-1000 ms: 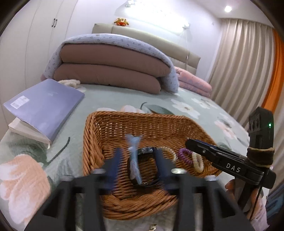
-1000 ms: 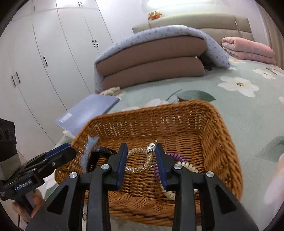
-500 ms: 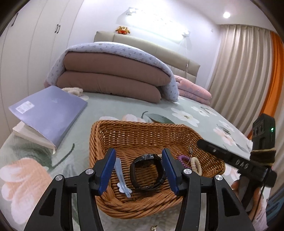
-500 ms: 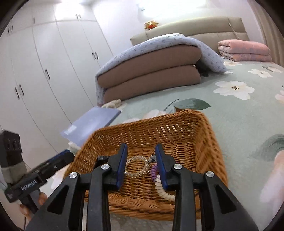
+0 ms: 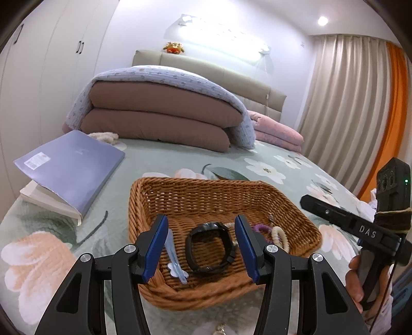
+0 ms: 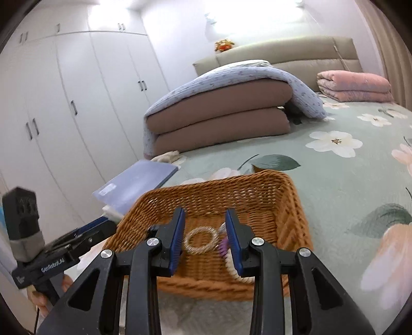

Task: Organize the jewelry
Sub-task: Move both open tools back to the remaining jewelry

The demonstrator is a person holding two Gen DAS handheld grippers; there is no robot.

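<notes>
The room is bright and evenly lit. A wall lamp above the headboard glares white at the top, and a ceiling spot shines upper right. Fisheye bending darkens the corners. The basket blurs slightly in the right view.

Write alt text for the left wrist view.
The open left gripper hovers over a wicker basket on a floral bedspread, holding a black watch, blue hair clip and bracelets. The right gripper is at right.

White wardrobes, floral bed, beige curtains
</notes>
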